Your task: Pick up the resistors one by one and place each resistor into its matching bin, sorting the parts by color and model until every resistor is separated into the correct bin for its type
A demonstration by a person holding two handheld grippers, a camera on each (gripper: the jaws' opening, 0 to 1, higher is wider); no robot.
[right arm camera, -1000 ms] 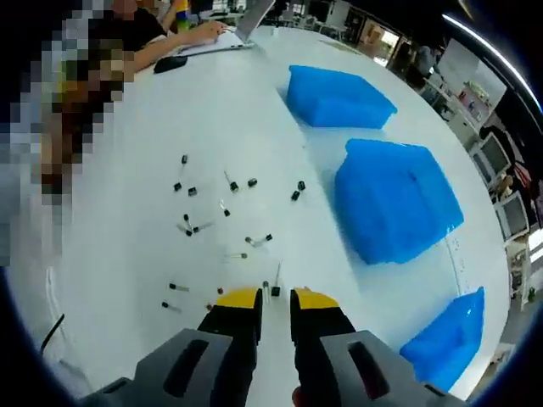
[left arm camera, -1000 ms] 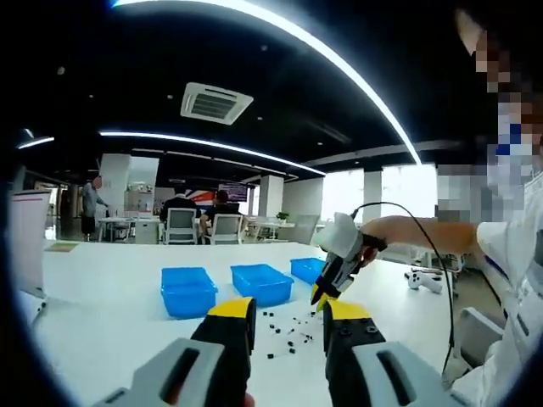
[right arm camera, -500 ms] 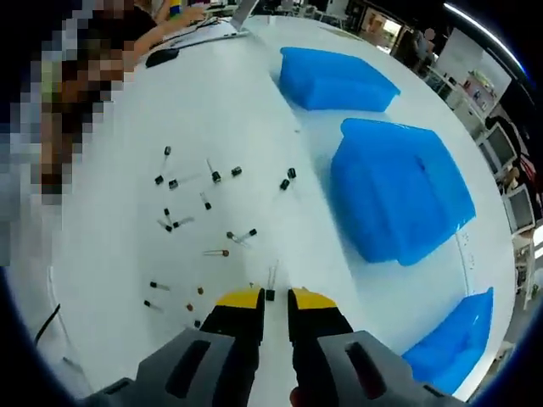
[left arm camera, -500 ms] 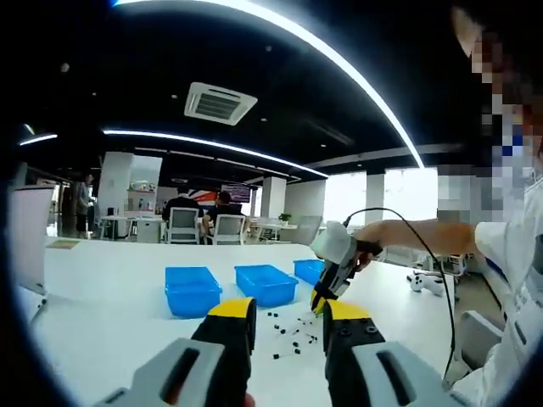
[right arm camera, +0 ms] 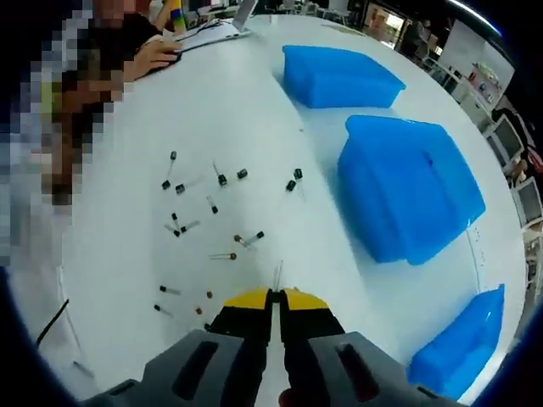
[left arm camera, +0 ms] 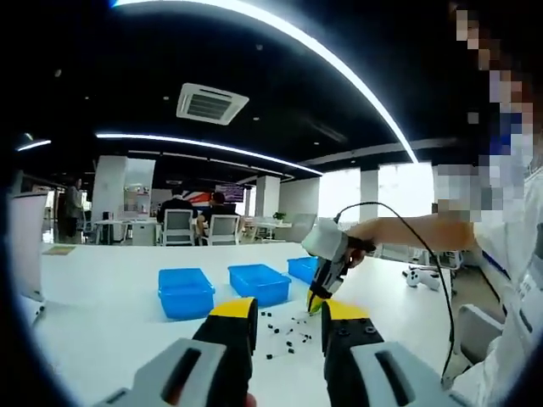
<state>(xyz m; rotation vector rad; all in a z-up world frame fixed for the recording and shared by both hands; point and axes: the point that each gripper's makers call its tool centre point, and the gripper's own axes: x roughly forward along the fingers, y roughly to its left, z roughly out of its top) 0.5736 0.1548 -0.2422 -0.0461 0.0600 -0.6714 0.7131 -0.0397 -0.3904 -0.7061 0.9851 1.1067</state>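
1. My right gripper (right arm camera: 273, 297) sits at the bottom centre of the right gripper view, its yellow-tipped jaws clenched on a small dark resistor (right arm camera: 277, 280); the thin wire leads poke up out of the tips.
2. My left gripper (left arm camera: 288, 315) rises from the bottom of the left gripper view with its jaws released and nothing between them. It hangs above the counter (left arm camera: 102, 305), well back from the parts.
3. The loose resistors (right arm camera: 212, 216) are scattered over the white counter left of centre in the right gripper view: dark-bodied ones toward the middle, and a few smaller brownish ones at lower left.
4. Three blue bins stand along the right side of that view: the far bin (right arm camera: 339, 76) at the top, the middle bin (right arm camera: 411, 186) right of centre, the near bin (right arm camera: 462, 343) at lower right.
5. These parts look featherlight, with hard little bodies and thin leads that I judge would bend easily.
6. I reckon a hold on the body is safest, because a grip on the leads alone would let the part swing or slip out.
7. I cannot read colour bands or markings on the held part, so which bin it belongs in is unclear to me.
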